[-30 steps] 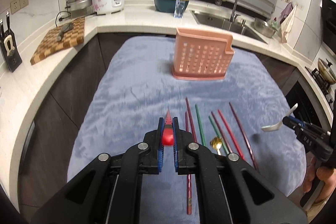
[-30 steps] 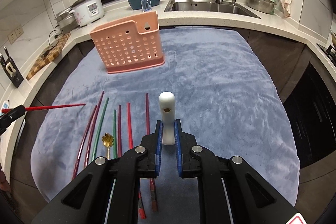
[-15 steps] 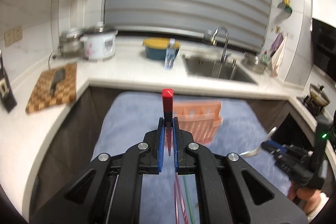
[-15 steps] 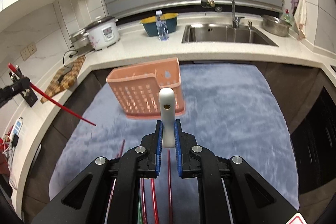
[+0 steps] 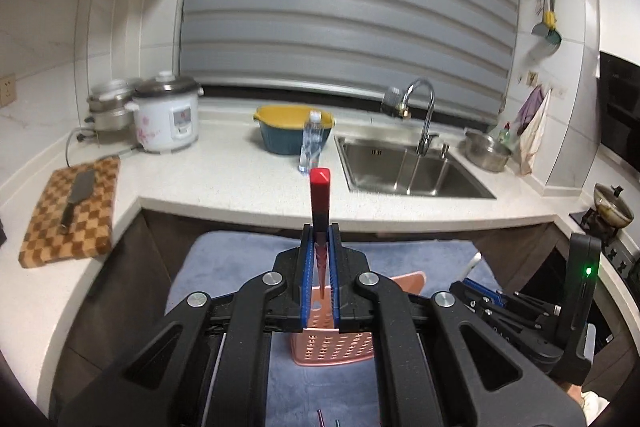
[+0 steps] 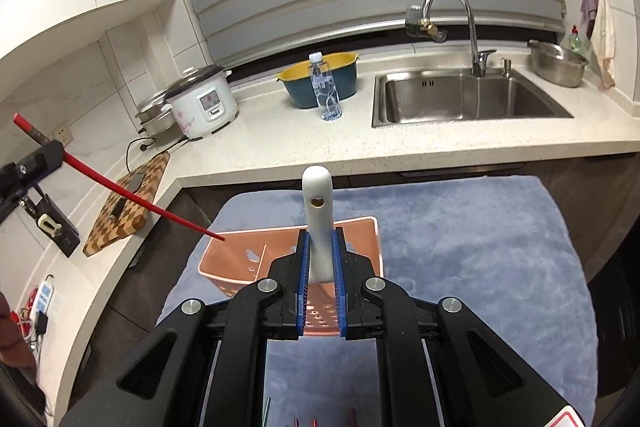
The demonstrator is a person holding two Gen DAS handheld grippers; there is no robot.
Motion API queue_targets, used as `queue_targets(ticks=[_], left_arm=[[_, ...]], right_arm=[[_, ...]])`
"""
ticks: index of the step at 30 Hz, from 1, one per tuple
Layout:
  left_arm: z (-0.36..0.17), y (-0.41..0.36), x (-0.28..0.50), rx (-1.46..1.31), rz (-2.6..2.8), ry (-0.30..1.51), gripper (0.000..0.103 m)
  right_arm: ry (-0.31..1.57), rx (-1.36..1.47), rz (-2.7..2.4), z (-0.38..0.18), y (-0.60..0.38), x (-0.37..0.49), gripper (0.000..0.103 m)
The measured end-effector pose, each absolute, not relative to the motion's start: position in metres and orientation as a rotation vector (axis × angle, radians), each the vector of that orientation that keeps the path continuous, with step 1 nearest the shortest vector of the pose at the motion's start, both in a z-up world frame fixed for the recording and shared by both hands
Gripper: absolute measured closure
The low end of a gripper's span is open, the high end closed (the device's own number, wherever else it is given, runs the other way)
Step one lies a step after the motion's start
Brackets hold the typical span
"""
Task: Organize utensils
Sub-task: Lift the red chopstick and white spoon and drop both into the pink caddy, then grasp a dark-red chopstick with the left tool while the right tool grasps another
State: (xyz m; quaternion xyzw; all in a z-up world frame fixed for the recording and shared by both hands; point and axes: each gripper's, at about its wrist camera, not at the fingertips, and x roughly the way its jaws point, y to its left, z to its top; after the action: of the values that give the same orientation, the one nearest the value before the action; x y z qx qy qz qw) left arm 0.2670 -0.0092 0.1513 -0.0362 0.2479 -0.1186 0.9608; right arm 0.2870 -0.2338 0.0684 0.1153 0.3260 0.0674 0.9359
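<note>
Gripping red chopstick point(image 5: 320, 201) left, white spoon point(image 6: 318, 223) right, jaws clenched; pink basket point(image 6: 240, 251) beneath.

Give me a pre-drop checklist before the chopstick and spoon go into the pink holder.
1. Left gripper shut on red chopstick: ok.
2. Right gripper shut on white spoon: ok.
3. Chopstick tip over pink holder opening: ok, tip at its rear rim.
4. Spoon bowl over the opening: cannot tell, hidden below the fingers.
5. Holder upright on blue mat: ok.
</note>
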Motion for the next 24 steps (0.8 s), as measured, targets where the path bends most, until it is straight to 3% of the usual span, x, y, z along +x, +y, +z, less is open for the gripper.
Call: queue_targets(ticks=[9,10,12,13,24], left_arm=[[0.099,-0.013,0.301,-0.074,-0.234,0.600,0.095],[0.096,-0.012,0.302,-0.078,-0.225,0.603,0.091],[0.089,-0.007,0.302,-0.083,-0.190,0.611,0.037],[0.089,-0.003,0.297,-0.087,-0.152,0.601,0.032],[0.054,0.031,0.212,-0.054,-0.088,0.695,0.032]], right_arm=[[0.739,0.214,0.105,0.034,-0.235,0.317,0.091],[0.733,0.208,0.092,0.035,-0.236,0.316,0.087],[0.716,0.208,0.082,0.040,-0.238,0.307,0.078],[0.708,0.213,0.075,0.043,-0.240,0.302,0.072],[0.744,0.165,0.031,0.028,-0.246,0.167,0.065]])
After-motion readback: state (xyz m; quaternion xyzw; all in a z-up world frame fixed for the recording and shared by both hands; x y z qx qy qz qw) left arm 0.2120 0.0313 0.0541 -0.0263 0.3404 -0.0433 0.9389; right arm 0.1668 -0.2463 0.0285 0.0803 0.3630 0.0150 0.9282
